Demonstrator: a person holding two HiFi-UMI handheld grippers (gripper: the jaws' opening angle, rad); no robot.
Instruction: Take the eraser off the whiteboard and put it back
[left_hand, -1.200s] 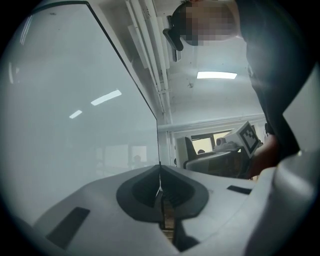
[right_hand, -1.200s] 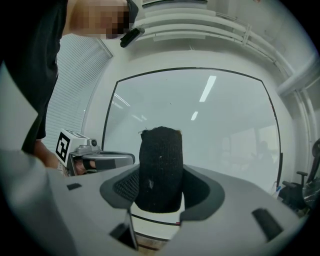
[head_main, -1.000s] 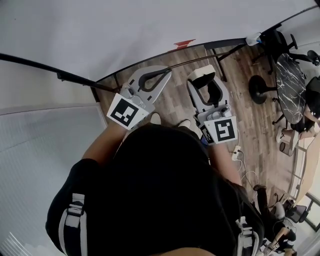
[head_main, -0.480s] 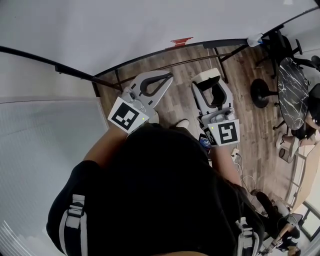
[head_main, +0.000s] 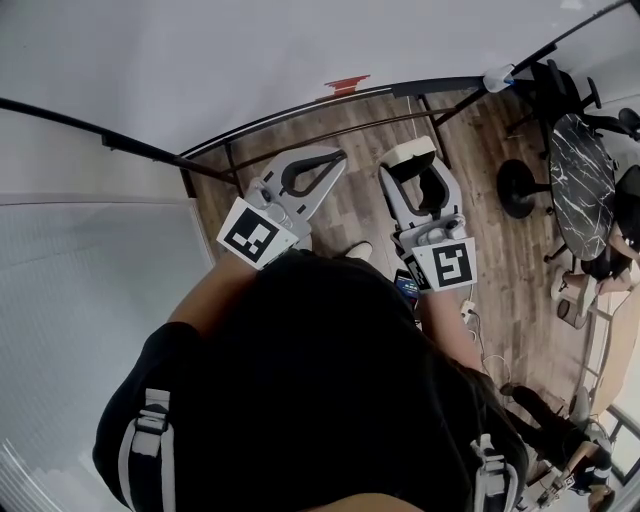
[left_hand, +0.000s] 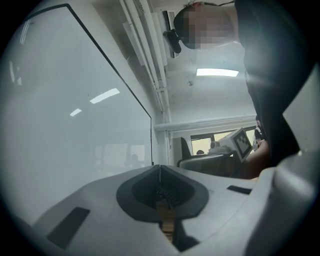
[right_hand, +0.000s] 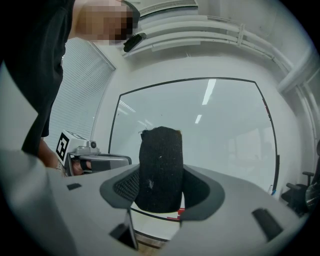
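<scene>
The eraser (right_hand: 161, 167) is a block with black felt facing the right gripper view; its pale top (head_main: 409, 152) shows in the head view. My right gripper (right_hand: 161, 186) is shut on it, held level a short way in front of the whiteboard (right_hand: 210, 125). The whiteboard (head_main: 250, 50) fills the top of the head view, above my right gripper (head_main: 412, 163). My left gripper (head_main: 335, 157) is beside it on the left, shut with nothing in it. In the left gripper view my left gripper (left_hand: 160, 169) points along the board (left_hand: 65, 115), its jaws meeting at the tips.
A red object (head_main: 345, 84) lies on the ledge at the board's lower edge. The board's stand legs (head_main: 437, 120) rest on the wood floor. A dark round table (head_main: 580, 170) and chairs stand at the right. A power strip and cables (head_main: 470, 310) lie by my feet. Window blinds (head_main: 90, 300) are on the left.
Both grippers have drifted slightly along the whiteboard, and the red object on the ledge now sits further left in the head view. The right grip on the eraser is unchanged.
</scene>
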